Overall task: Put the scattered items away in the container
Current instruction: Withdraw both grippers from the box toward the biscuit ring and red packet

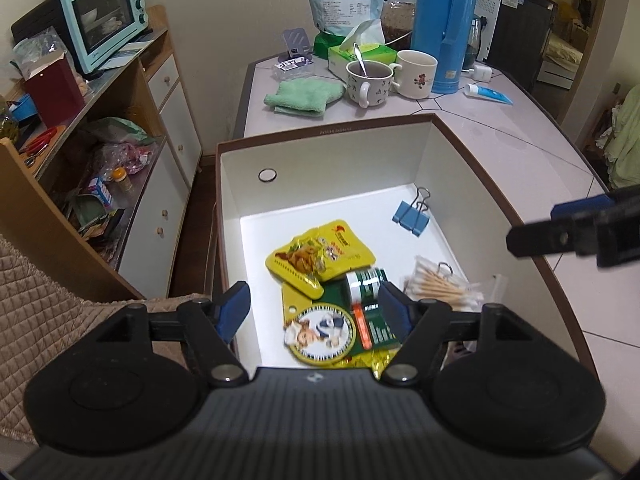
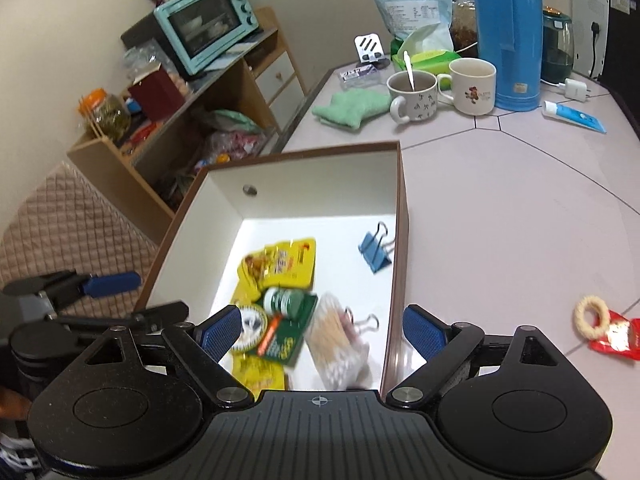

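Both grippers, left [image 1: 314, 306] and right [image 2: 322, 332], hover with fingers spread and empty over the box [image 2: 401, 216] on the tabletop [image 2: 520, 220]. Inside lie a snack pouch [image 1: 320, 258], clip [image 1: 412, 216] and swabs [image 1: 444, 288]; a ring [image 2: 592, 316] and red packet [image 2: 618, 340] remain outside.

Boxes: we count one, brown-rimmed box [image 1: 472, 152].
Binder clips: we see one blue binder clip [image 1: 411, 216] and one clear-handled clip [image 2: 366, 322] by the swabs.
Yellow snack packets: we make out two [image 1: 320, 258], with another partly hidden.
Cotton swab bags: one [image 1: 444, 290].
Green bottles: one [image 1: 366, 283].
Mugs: we count two [image 2: 414, 96].
Blue thermoses: one [image 2: 510, 32].
Tubes: one [image 2: 574, 116].
Red packets outside the box: one [image 2: 618, 334].
Rings outside: one [image 2: 592, 317].
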